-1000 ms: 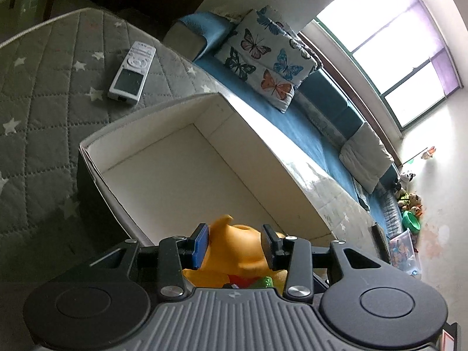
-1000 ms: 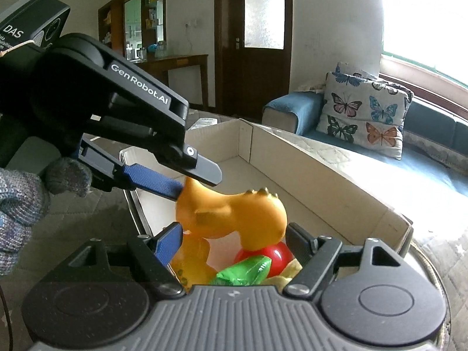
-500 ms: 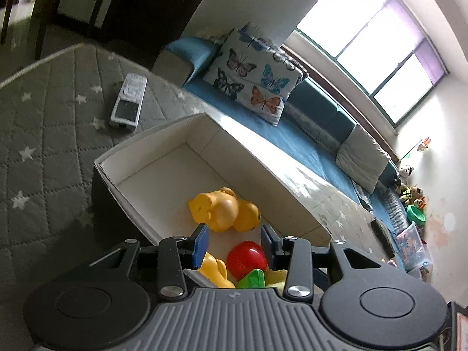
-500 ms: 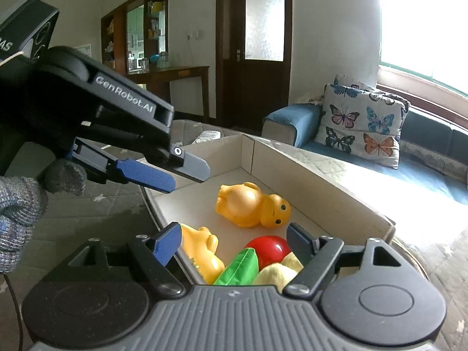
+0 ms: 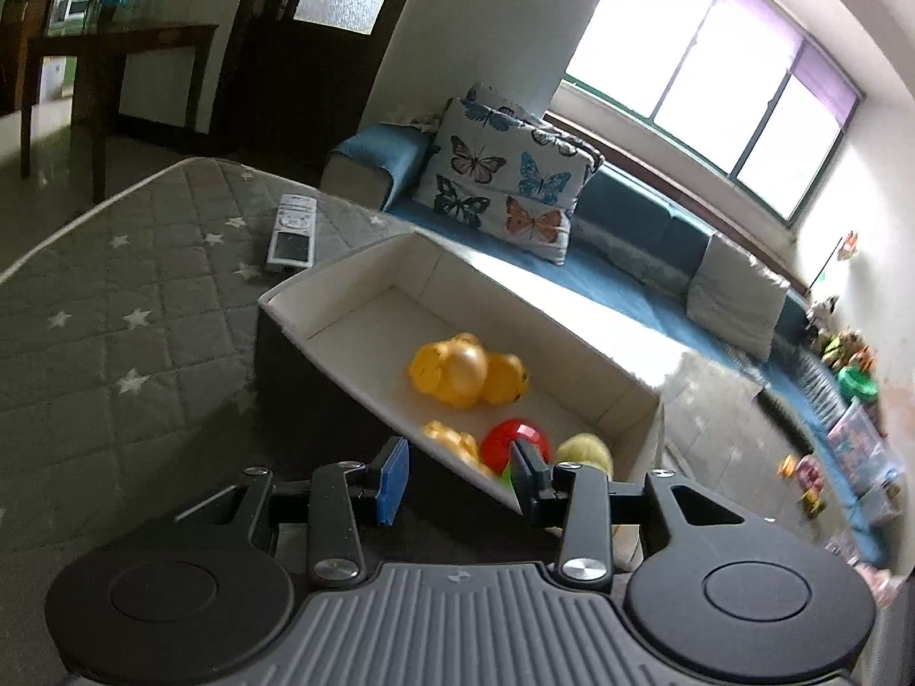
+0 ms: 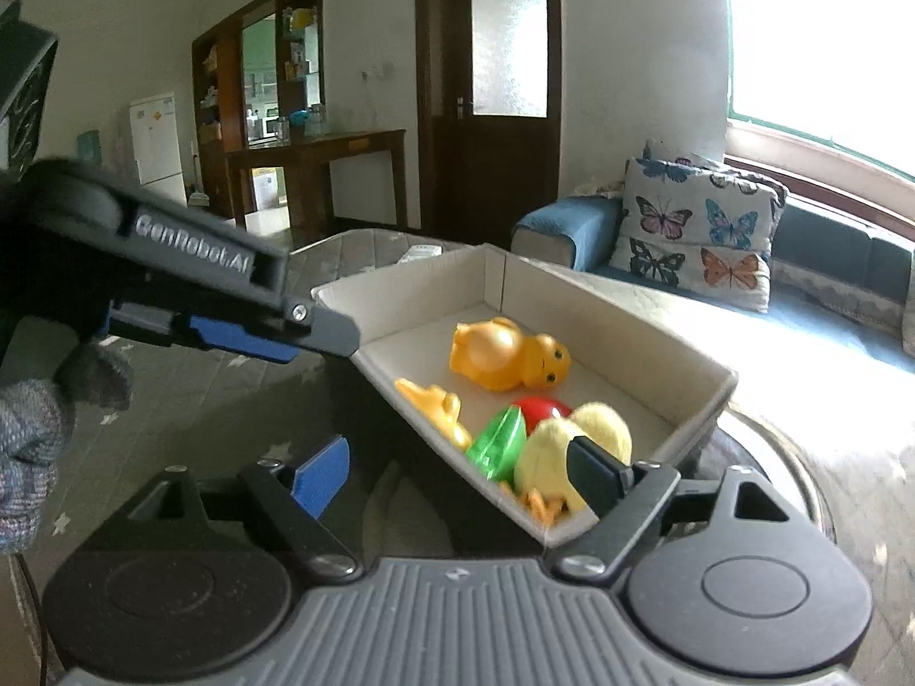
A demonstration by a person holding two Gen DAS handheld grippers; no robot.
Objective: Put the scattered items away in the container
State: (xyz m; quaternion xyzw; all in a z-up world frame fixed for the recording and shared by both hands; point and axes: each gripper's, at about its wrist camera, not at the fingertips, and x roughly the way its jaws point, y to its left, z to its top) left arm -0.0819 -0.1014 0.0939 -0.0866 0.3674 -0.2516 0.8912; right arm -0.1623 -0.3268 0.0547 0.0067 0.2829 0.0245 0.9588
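A white open box (image 5: pixel 354 286) (image 6: pixel 703 374) sits on the grey starred quilt. Inside lie an orange rubber duck (image 5: pixel 466 371) (image 6: pixel 506 355), a smaller orange toy (image 5: pixel 452 439) (image 6: pixel 434 405), a red ball (image 5: pixel 509 440) (image 6: pixel 543 407), a green toy (image 6: pixel 498 443) and a yellow plush chick (image 5: pixel 586 449) (image 6: pixel 563 451). My left gripper (image 5: pixel 460 483) is open and empty, just outside the box's near wall; it also shows in the right wrist view (image 6: pixel 274 337). My right gripper (image 6: pixel 457 474) is open and empty at the box's near corner.
A white remote (image 5: pixel 293 231) lies on the quilt (image 5: pixel 114 297) beyond the box. A blue sofa with a butterfly pillow (image 5: pixel 506 186) (image 6: pixel 697 228) runs behind. Toys and a bin (image 5: pixel 858 440) sit on the floor at far right.
The left gripper let the orange duck go into the box, then drew back and rose away from it. The right gripper also pulled back a little.
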